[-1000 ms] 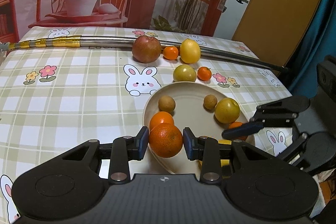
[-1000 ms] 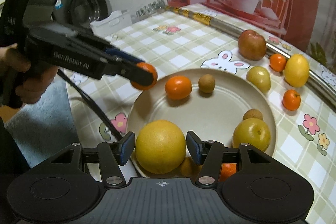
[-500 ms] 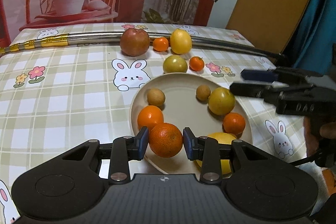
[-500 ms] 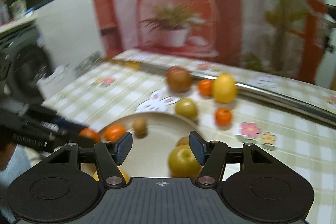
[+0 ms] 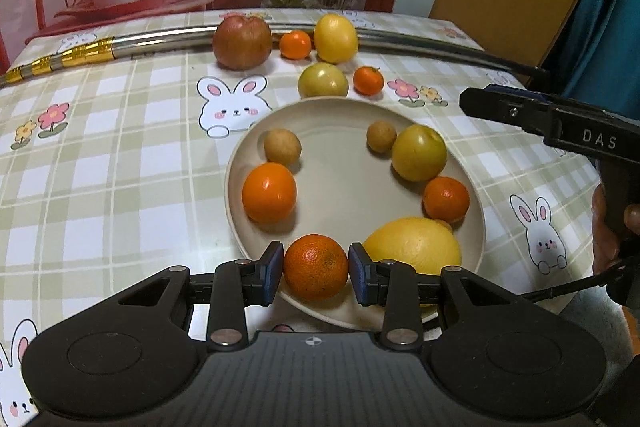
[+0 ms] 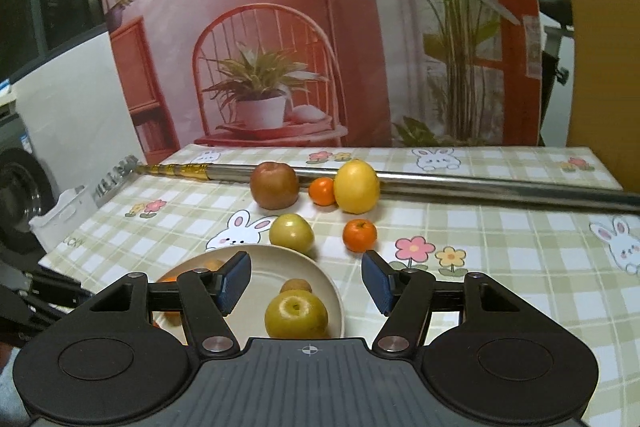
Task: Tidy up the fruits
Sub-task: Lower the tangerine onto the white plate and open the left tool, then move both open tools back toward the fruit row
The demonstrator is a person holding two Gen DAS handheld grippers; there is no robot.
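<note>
The left gripper (image 5: 316, 267) has its jaws closed on a rough-skinned mandarin (image 5: 316, 266), one blue pad pressing on each side of it, and holds it over the near rim of the beige plate (image 5: 340, 155). The plate rests on the tabletop (image 5: 120, 163), which carries a checked cloth printed with rabbits and flowers. On the plate, in the left wrist view, lie a smooth orange (image 5: 269, 192) at the left with a small brown fruit (image 5: 282, 146) just beyond it, a second small brown fruit (image 5: 381, 136) touching a yellow-green fruit (image 5: 419, 152) at the right, a small mandarin (image 5: 446, 199) just below that, and a large yellow citrus (image 5: 414, 245) at the near right edge. Beyond the plate, on the cloth, stand a yellow-green apple (image 5: 323, 80) close to the rim, a small orange fruit (image 5: 368, 80) beside it, and farther back a row of a red-brown apple (image 5: 242, 43), a second small orange fruit (image 5: 295, 44) and a yellow fruit (image 5: 335, 38), all against a long metal pole (image 5: 420, 45) lying across the tabletop. The right gripper (image 6: 306, 285) has its jaws apart with nothing between the pads; it hangs above the right part of the plate, pointing toward the far row of fruit. In the left wrist view, a hand (image 5: 610, 227) holds its body at the right edge.
</note>
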